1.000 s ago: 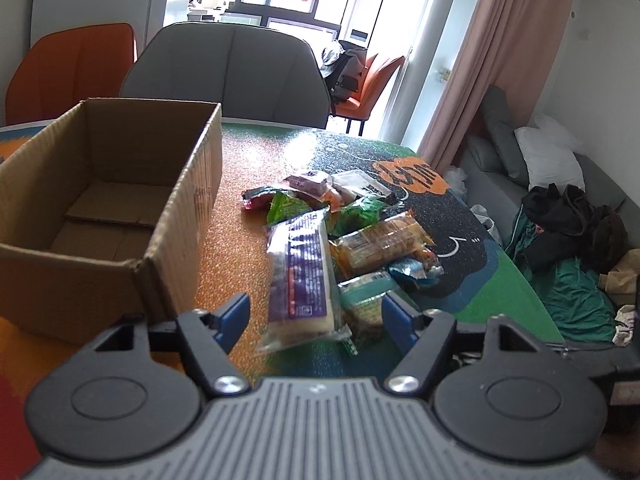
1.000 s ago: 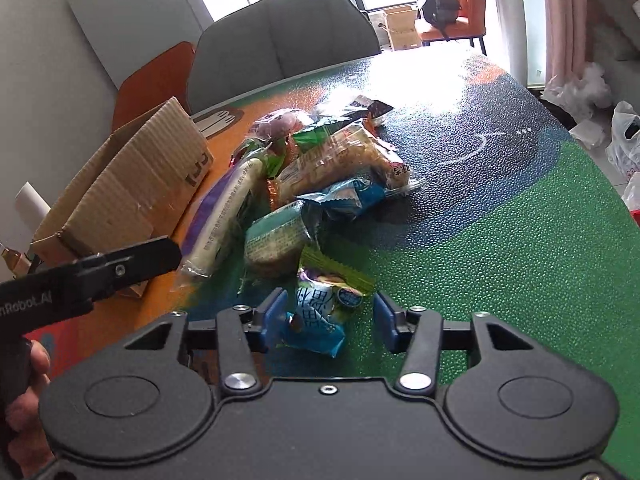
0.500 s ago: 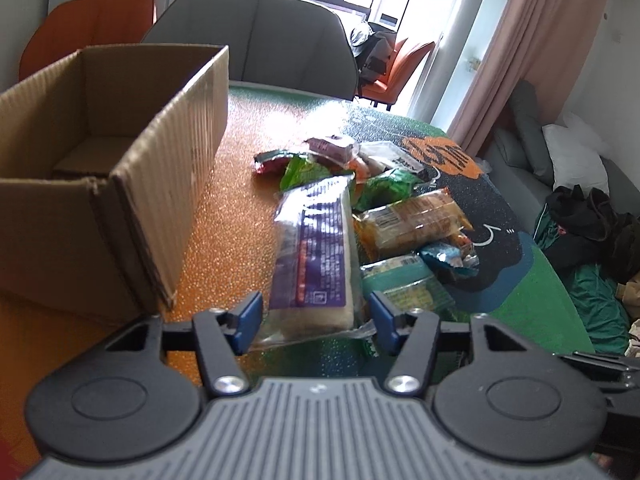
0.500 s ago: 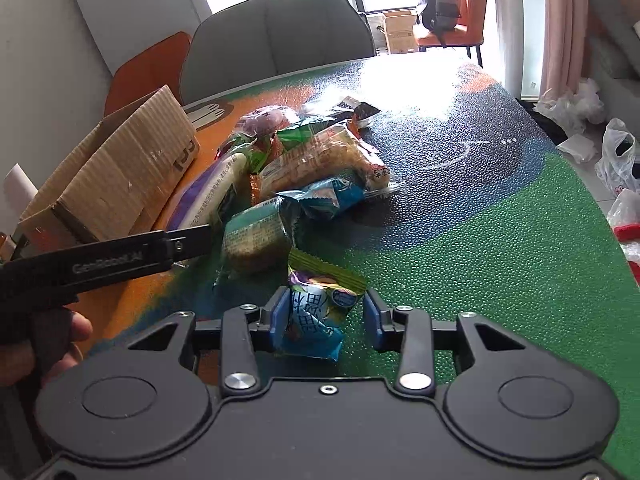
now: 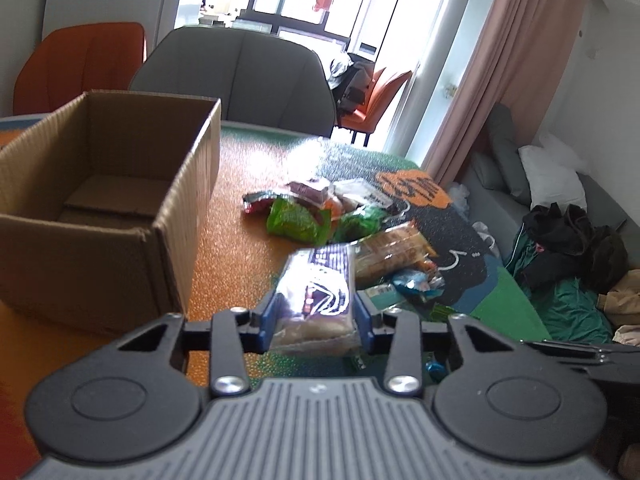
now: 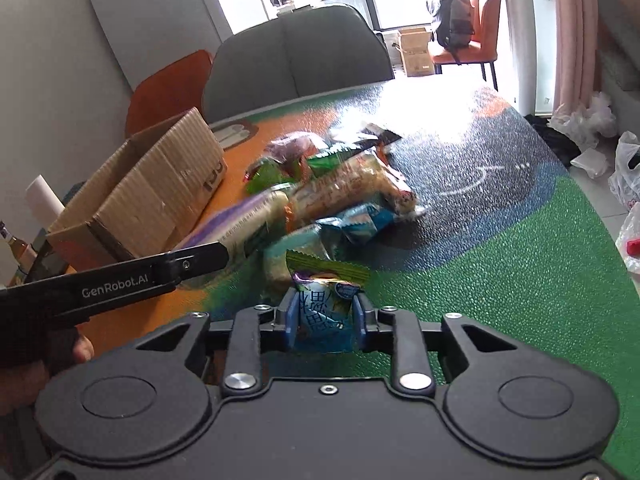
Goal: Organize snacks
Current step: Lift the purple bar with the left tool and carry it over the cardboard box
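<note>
A long clear pack with a purple label (image 5: pixel 316 292) sits between the blue pads of my left gripper (image 5: pixel 316 316). The jaws are closing and the pads press its sides. In the right wrist view, my right gripper (image 6: pixel 324 316) is closing on a small blue snack packet (image 6: pixel 324 312) with a green crimped top, and its pads touch the packet. An open, empty cardboard box (image 5: pixel 176 240) stands on the table to the left. Behind both grippers lies the snack pile (image 5: pixel 360 232) of green, orange and blue packs. One left gripper finger (image 6: pixel 200 258) reaches in from the left.
A grey chair (image 5: pixel 236 76) and an orange chair (image 5: pixel 80 60) stand behind the table. A sofa with clothes (image 5: pixel 560 232) is off the table's right edge. Plastic bags (image 6: pixel 624 176) lie on the floor. A person's hand (image 6: pixel 76 352) holds the left gripper's handle.
The left jaws have closed in from wide apart onto the purple-labelled pack, whose near end now sits raised between the pads. The right jaws have narrowed onto the blue packet.
</note>
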`<state>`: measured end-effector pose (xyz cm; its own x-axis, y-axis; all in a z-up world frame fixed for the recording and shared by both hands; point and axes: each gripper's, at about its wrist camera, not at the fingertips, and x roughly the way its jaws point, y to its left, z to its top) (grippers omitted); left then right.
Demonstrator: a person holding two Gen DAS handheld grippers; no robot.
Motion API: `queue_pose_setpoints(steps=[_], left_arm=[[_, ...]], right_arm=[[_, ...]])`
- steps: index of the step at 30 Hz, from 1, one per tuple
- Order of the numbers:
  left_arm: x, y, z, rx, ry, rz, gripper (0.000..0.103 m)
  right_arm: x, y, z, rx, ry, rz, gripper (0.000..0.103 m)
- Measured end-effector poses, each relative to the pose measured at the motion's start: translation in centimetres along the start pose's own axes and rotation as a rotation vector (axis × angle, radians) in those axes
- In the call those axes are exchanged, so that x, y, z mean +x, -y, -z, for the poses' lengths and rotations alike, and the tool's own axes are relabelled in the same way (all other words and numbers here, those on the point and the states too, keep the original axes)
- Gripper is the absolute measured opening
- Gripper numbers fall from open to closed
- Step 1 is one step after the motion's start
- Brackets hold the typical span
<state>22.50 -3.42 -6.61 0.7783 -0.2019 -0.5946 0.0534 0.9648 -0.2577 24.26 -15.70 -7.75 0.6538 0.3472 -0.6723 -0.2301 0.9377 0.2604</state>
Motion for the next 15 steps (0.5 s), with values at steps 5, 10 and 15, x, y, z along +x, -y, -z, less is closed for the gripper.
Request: queue_pose_setpoints(steps=[5, 10, 15], left_arm=[[-1.6, 0.1, -0.9, 0.014, 0.028, 0.010, 0.031], [-3.1, 0.1, -1.6, 0.026, 0.063, 0.012, 0.001], [-3.8, -0.1, -2.5, 0.036, 0.070, 0.002, 0.000]], right_arm=[[-0.7, -1.2, -0.9, -0.018, 0.019, -0.025, 0.026], [-1.1, -2.3, -1.9, -0.034, 0.036, -0.048, 0.026], [-1.5, -3.1, -2.7, -0.043, 0.060, -0.069, 0.026]])
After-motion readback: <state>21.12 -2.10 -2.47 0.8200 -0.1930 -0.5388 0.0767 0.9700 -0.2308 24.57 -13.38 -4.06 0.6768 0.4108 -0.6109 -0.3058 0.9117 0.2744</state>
